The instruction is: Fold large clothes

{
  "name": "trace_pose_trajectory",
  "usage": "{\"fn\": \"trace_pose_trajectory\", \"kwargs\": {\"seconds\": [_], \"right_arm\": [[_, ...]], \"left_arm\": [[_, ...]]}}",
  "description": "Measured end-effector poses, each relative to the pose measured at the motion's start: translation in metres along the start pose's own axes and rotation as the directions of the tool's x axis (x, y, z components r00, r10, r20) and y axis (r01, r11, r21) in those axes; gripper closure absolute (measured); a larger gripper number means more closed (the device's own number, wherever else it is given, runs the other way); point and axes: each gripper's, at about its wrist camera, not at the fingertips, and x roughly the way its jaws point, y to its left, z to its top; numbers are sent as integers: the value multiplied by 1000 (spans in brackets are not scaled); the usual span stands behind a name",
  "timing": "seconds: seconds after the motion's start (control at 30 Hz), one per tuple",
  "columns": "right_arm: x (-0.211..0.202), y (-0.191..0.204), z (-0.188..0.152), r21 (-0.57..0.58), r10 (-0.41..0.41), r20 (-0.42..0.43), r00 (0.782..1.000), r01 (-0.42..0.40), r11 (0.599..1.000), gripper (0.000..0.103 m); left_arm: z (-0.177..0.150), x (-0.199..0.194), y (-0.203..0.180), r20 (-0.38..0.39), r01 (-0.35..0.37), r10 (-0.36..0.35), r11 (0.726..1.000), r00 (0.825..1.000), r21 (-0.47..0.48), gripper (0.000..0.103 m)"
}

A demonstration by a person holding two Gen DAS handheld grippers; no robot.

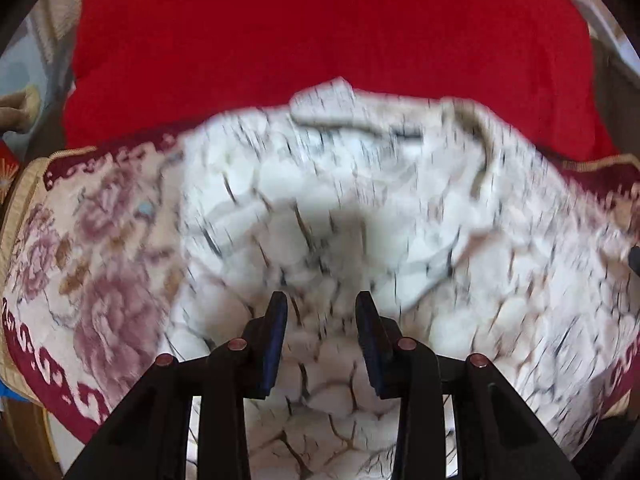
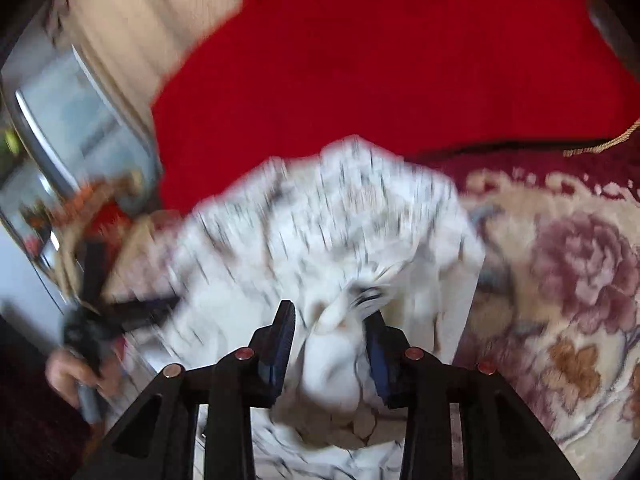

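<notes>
White fabric with a dark crackle print, your garment [image 1: 360, 216], lies bunched on a floral cover [image 1: 96, 264] whose cream ground carries mauve roses and a maroon scroll border. Both views are motion-blurred, so fine folds are hard to read. From your left wrist camera the garment fills the centre and right, with a seam or hem ridge curling near its far edge. Your left gripper [image 1: 322, 300] hovers low over the near part of the cloth, fingers spread apart, nothing between them; cloth shows through the gap. Whether the tips touch the fabric, you cannot tell. From your right wrist camera the garment [image 2: 320, 224] rises in a peaked heap, and a gathered fold of it sits between the fingers of your right gripper [image 2: 332, 312]; the fingers stand apart around that bunch, and the blur keeps you from telling whether they pinch it. Your left gripper [image 2: 104, 312] appears there too, at the heap's left side. Beyond the cover stands a plain red cushion [image 1: 320, 32]. Cream drapery [image 2: 132, 20] hangs far left.
</notes>
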Motion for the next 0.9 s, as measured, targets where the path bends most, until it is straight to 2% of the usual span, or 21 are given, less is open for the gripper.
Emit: {"fn": "trace_pose_trajectory", "kwargs": {"seconds": [0.07, 0.13, 0.17, 0.2, 0.23, 0.27, 0.37, 0.43, 0.5, 0.6, 0.67, 0.73, 0.8, 0.87, 0.9], "right_arm": [[-4, 0, 4, 27, -6, 15, 1000, 6, 1000, 64], [11, -2, 3, 43, -42, -37, 998, 44, 998, 64], [23, -4, -2, 40, -72, -84, 994, 75, 996, 64], [42, -4, -4, 25, -112, -153, 982, 117, 993, 64], [67, -11, -6, 2, -145, -231, 962, 149, 989, 63], [74, -10, -12, -26, -162, -245, 956, 161, 987, 63], [63, 3, -10, -77, -190, -208, 960, 177, 981, 62], [51, 4, -8, -51, -157, -171, 973, 151, 987, 57], [36, 7, -6, -28, -141, -112, 984, 139, 990, 56], [14, 16, -2, -48, -88, -14, 996, 88, 995, 51], [4, 24, -6, -75, -56, 5, 998, 56, 996, 45], [12, 31, -8, -104, -52, -24, 998, 50, 993, 44], [30, 33, -16, -133, -96, -110, 989, 81, 988, 43], [57, 27, -29, -156, -164, -229, 960, 130, 979, 42], [60, 28, -32, -173, -176, -223, 959, 139, 975, 42]], "left_arm": [[6, 1, 3, 21, -22, 23, 1000, 1000, -21, 63], [9, 14, 7, 2, -51, 51, 998, 999, -36, 60], [10, 24, 8, -21, -60, 59, 998, 998, -32, 59], [7, 41, 6, -78, -75, 74, 997, 994, -15, 58], [1, 48, 6, -102, -78, 77, 997, 992, -5, 58], [-1, 48, 5, -92, -82, 82, 997, 992, 0, 58], [-2, 35, 1, -84, -82, 85, 996, 993, 30, 56], [-6, 21, 6, -72, -58, 59, 998, 996, 11, 56], [-10, 3, 12, -44, -46, 47, 999, 998, 5, 56], [-22, -20, 19, -4, -63, 63, 998, 998, 17, 56], [-32, -36, 27, 17, -73, 72, 997, 997, 12, 56], [-46, -52, 43, 29, -54, 55, 998, 998, -20, 55], [-58, -63, 56, 33, -41, 42, 998, 999, -44, 48], [-74, -75, 65, 38, -46, 48, 998, 998, -52, 48], [-84, -83, 72, 39, -38, 40, 998, 998, -55, 48]]}}
